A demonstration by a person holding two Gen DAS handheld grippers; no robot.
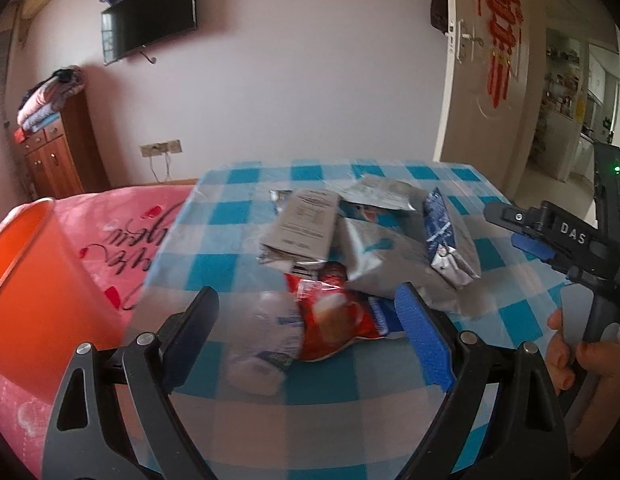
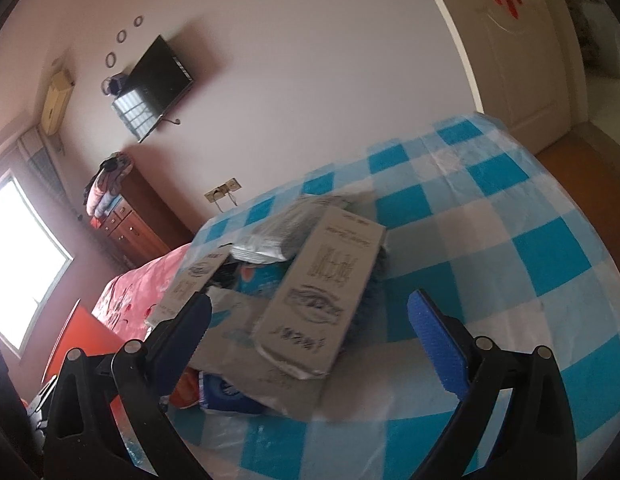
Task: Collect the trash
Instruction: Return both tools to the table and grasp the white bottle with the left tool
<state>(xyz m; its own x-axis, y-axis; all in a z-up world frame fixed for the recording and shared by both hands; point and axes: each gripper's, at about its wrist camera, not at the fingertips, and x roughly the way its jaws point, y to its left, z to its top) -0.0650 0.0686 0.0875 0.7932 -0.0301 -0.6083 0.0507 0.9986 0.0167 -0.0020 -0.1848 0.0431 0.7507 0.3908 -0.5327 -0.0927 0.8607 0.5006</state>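
A heap of empty snack wrappers (image 1: pixel 350 248) lies near the middle of the blue-and-white checked tablecloth (image 1: pixel 237 216), toward its near edge. In the left wrist view a red packet (image 1: pixel 334 320) is nearest, with a crumpled white wrapper (image 1: pixel 265 332) just to its left; behind them sit a grey printed pouch (image 1: pixel 305 224), a large silver bag (image 1: pixel 390 264) and a dark blue pouch (image 1: pixel 442 232) leaning on that bag's right side. The left gripper (image 1: pixel 310 336) hangs just above the near end of the heap with its fingers spread wide, the red packet and white wrapper lying between them but not pinched. The right gripper (image 2: pixel 310 328), seen in its own view, is likewise spread wide over the pile, framing a grey printed pouch (image 2: pixel 322 296) without touching it; from the left wrist view it appears at the right (image 1: pixel 522 224), held by a hand (image 1: pixel 570 356). Left of the table are an orange bin (image 1: pixel 33 280) and pink bedding (image 1: pixel 121 232). On the far wall hang a television (image 1: pixel 149 16), above a wooden cabinet (image 1: pixel 57 152).
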